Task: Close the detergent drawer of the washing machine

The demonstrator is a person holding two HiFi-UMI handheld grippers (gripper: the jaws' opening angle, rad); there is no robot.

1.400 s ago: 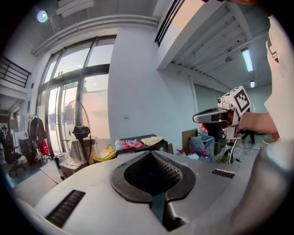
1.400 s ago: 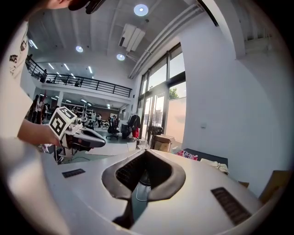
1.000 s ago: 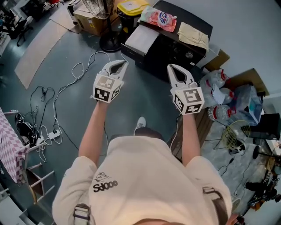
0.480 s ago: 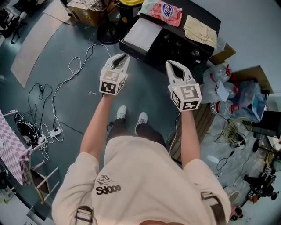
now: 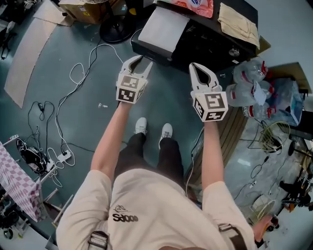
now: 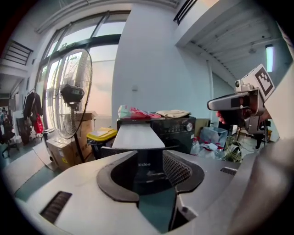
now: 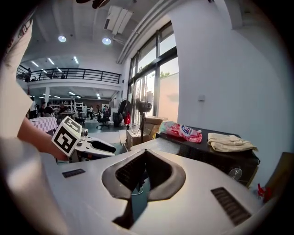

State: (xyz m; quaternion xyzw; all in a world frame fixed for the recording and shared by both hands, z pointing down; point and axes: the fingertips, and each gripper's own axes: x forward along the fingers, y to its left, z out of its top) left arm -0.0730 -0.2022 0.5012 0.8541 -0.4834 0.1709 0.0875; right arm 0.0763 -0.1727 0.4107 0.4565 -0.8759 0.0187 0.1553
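Grey floor is carrying one black washer; its one white drawer is sticking out toward the person. Two grippers are hovering before it. Left gripper, near the drawer's front, has just been opening its jaws, now standing spread with nothing between. Right gripper is keeping its tips pressed together, pinching nothing. One cloth is lying on the washer. One pouch beside it is being cut off by the head view's top edge.
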